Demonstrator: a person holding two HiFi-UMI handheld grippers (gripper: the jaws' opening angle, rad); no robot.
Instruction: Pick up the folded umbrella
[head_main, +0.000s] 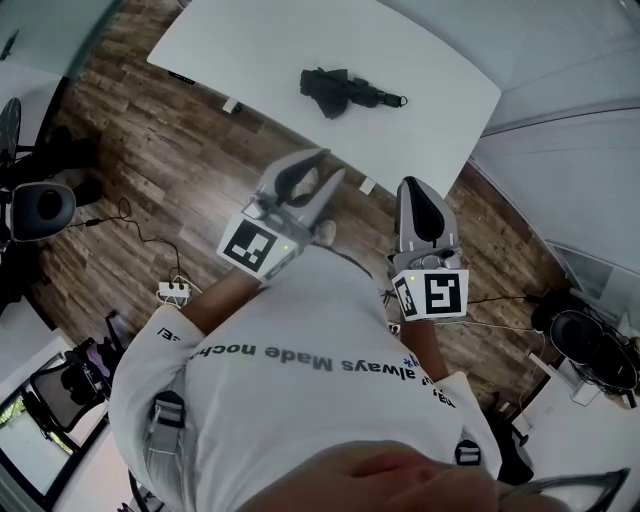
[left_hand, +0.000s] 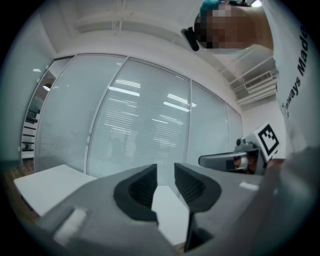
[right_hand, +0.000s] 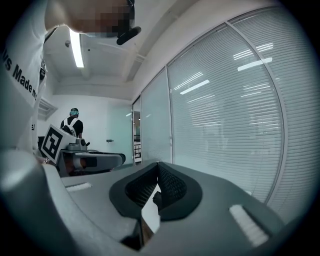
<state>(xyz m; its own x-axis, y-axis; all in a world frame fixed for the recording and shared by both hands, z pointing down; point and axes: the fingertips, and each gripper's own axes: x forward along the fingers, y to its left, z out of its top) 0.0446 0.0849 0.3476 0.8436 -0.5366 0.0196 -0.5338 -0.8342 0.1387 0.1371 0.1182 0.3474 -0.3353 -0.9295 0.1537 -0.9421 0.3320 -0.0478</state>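
Seen from above, a person in a white printed T-shirt (head_main: 300, 370) stands on a wood-plank floor (head_main: 150, 150) facing a white surface (head_main: 250, 45), with a hand-held gripper in each hand. The folded umbrella (head_main: 345, 92), black, lies on its side near the middle of the surface, its slimmer end pointing toward the right of the head view. Nothing touches it. Both sets of tongs hang over the floor on the near side of the surface's edge, well apart from the umbrella.

The left tongs (head_main: 330, 165) stand narrowly apart, with nothing between their dark ribbed pads (left_hand: 142, 187). The right tongs (head_main: 410, 185) are closed tip to tip and hold nothing; the right gripper view shows the two pads meeting at the front. The left gripper carries a marker cube (head_main: 250, 245) at its rear, above the person's wrist, and the right gripper has its own, the right cube (head_main: 435, 293).

A glass partition with lowered blinds (left_hand: 140, 120) fills the background of both gripper views. On the floor to the person's left lies a white power strip (head_main: 172, 292) with cables running from it, and a black office chair (head_main: 40, 205) sits at the left edge of the head view. A second person (right_hand: 74, 124) stands far back in the room in the right gripper view.
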